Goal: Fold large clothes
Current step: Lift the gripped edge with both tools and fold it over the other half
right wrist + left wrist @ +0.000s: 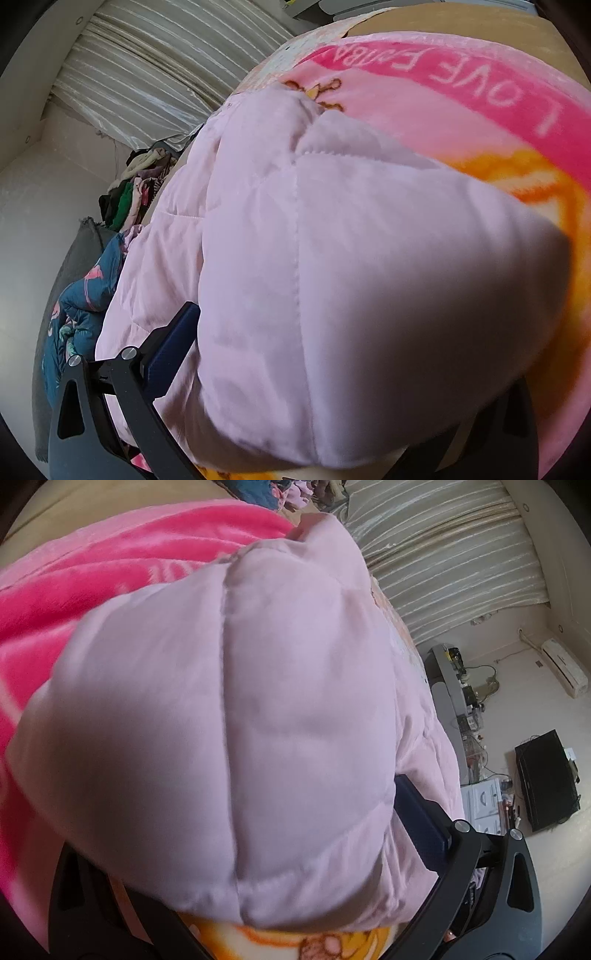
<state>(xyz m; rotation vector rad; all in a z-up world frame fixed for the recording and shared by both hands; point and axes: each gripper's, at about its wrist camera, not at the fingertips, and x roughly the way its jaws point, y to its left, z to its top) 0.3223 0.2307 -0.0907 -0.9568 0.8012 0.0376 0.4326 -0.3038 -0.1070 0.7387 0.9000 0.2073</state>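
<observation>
Pale pink quilted jacket (pixel 229 716) bulges right over the left tongs (pixel 280 853), and over the right tongs (pixel 295 387) too; both clamped on it. Its length runs away ahead of them across the pink blanket (pixel 461 85).

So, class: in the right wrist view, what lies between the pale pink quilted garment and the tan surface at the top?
The bright pink blanket lettered "LOVE" lies between the pale pink quilted garment and the tan surface.
</observation>
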